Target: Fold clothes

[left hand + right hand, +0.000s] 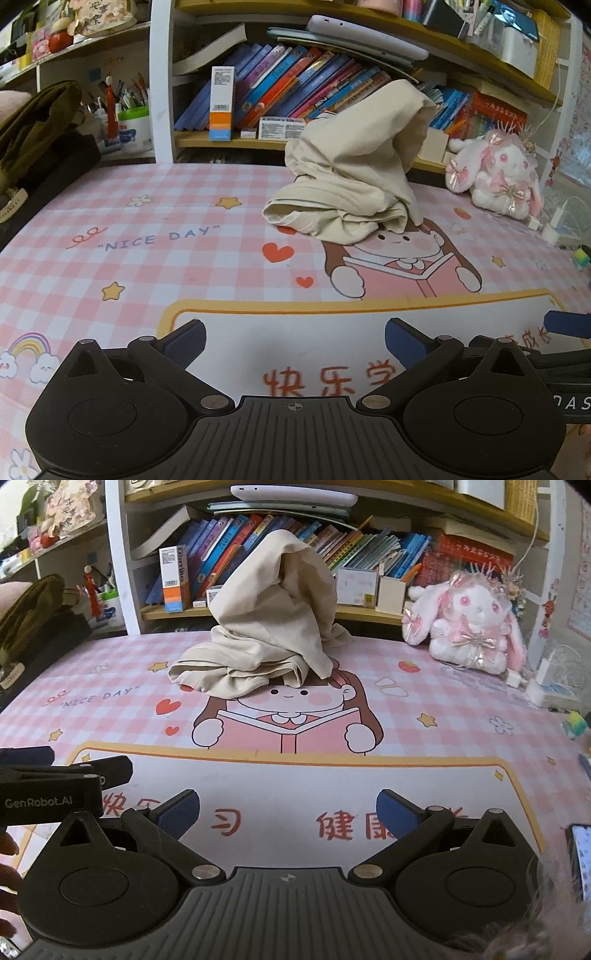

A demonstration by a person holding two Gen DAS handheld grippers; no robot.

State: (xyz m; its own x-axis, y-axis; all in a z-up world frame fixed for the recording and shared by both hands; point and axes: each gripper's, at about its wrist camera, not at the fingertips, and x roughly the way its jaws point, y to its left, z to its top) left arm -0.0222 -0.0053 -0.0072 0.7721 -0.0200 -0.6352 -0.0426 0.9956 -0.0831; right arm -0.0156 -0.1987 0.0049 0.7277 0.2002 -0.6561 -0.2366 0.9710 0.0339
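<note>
A crumpled beige garment (351, 173) (266, 627) is heaped at the back of the pink checked desk mat (147, 258) (443, 709), with one part leaning up against the bookshelf. My left gripper (295, 339) is open over the mat's white panel, well short of the garment, with nothing between its blue pads. In the right wrist view my right gripper (288, 812) is open too, holds nothing and is equally far from the heap. The left gripper's body (55, 786) shows at the left edge of that view, and a blue fingertip of the right one (569, 323) at the right edge of the left wrist view.
A bookshelf (258, 550) full of books runs along the back. A pink and white plush rabbit (498, 173) (469, 624) sits at the back right, beside a white power strip (550, 690). An olive bag (33, 125) lies at the left. A phone (580, 860) lies at the right edge.
</note>
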